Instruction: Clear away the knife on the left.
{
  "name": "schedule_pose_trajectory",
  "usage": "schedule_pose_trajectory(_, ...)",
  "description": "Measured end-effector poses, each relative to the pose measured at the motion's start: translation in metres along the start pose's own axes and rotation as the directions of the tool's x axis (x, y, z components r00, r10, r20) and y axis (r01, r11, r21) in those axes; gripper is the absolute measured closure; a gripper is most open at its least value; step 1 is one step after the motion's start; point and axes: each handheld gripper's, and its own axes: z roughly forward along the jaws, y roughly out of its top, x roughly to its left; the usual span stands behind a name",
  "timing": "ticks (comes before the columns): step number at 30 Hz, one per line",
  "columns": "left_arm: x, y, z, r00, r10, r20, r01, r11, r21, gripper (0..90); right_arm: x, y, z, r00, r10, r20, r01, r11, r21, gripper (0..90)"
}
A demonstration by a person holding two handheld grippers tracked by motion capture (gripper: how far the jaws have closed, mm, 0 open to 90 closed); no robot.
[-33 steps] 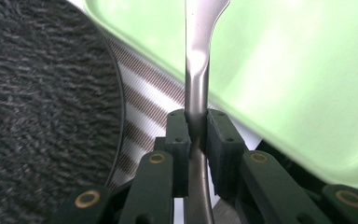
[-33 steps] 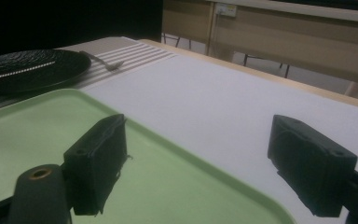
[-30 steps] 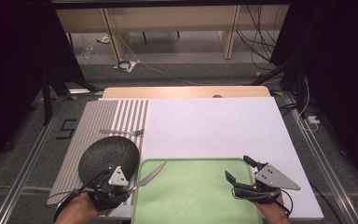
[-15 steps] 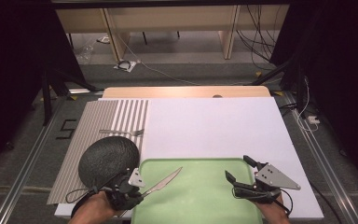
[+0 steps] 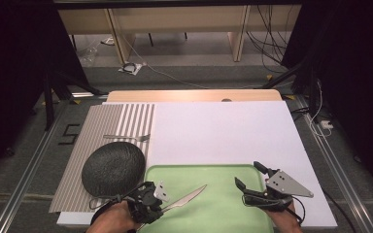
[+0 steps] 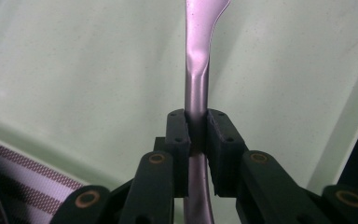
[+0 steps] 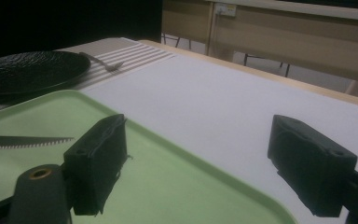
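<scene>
1. The left gripper [image 6: 196, 140] has its jaws clamped on the knife [image 6: 199, 70] handle
2. The knife [image 5: 187, 198] blade hangs over the green tray [image 5: 223, 204]
3. The right gripper [image 5: 249, 180] holds its jaws wide apart, gripping nothing, at the tray's right edge
4. The right gripper view reveals the blade's serrated teeth [image 7: 25, 142]; the high view does not
5. The black plate [image 5: 112, 167] and fork [image 5: 126, 137] lie on the striped mat [image 5: 97, 126]

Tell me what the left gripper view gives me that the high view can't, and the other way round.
Left gripper view alone: the close grip, both jaws pressed flat against the handle of the knife, with the blade running up and away over the tray.

High view alone: the layout, with the black plate and fork on the striped mat, and the right gripper open over the tray's right end.

Both: the left gripper holding the knife above the green tray.
</scene>
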Motion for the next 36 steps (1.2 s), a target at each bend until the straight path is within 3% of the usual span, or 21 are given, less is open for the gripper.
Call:
schedule_pose_trajectory(6,-0.011,0.007,0.008,0.9988,0.034,0.036,-0.035,0.9990,0.029,79.4,0.001,0.000,0.000,1.0000,-0.003,-0.001,0.003,1.000,-0.001,20.5)
schedule_pose_trajectory(13,-0.017,0.010,0.017,0.9974,0.044,0.057,-0.047,0.9968,0.064,79.4,0.001,0.000,0.000,1.0000,-0.004,-0.002,0.004,1.000,0.000,20.5)
schedule_pose_trajectory(24,-0.025,0.012,0.029,0.9955,0.066,0.068,-0.074,0.9893,0.126,79.4,0.001,0.000,0.000,1.0000,-0.006,-0.003,0.006,1.000,-0.001,20.5)
schedule_pose_trajectory(31,-0.027,0.011,0.031,0.9958,0.059,0.069,-0.069,0.9871,0.145,79.3,0.001,0.000,0.000,1.0000,-0.007,-0.004,0.007,1.000,0.000,20.5)
schedule_pose_trajectory(36,-0.026,0.010,0.031,0.9960,0.050,0.074,-0.059,0.9895,0.132,77.6,0.001,0.000,0.000,1.0000,-0.007,-0.004,0.007,1.000,0.001,20.5)
